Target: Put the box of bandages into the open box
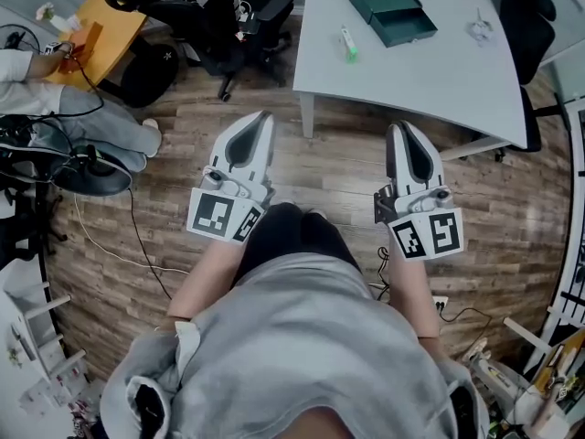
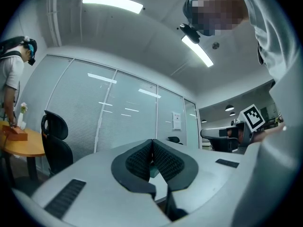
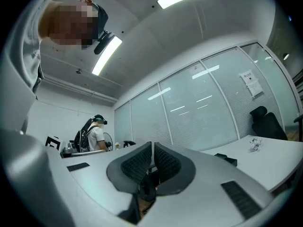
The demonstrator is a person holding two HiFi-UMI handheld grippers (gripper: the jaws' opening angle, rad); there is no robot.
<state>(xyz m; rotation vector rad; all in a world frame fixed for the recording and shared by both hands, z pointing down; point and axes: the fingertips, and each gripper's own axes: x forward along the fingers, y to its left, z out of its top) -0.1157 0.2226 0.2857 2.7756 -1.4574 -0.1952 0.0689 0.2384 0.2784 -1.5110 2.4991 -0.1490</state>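
The open dark green box lies on the white table at the far side of the head view, its lid set beside the tray. A small green and white box, apparently the bandages, lies to its left on the same table. Both grippers hang over the wooden floor, short of the table and pointing toward it. My left gripper is shut with nothing between its pads. My right gripper is shut and holds nothing either. The right gripper view shows the dark box low on the tabletop.
Black office chairs stand left of the table. A round orange table with a seated person's legs is at far left. Cables trail over the floor. A crumpled white item lies on the table's right. Another person stands far off.
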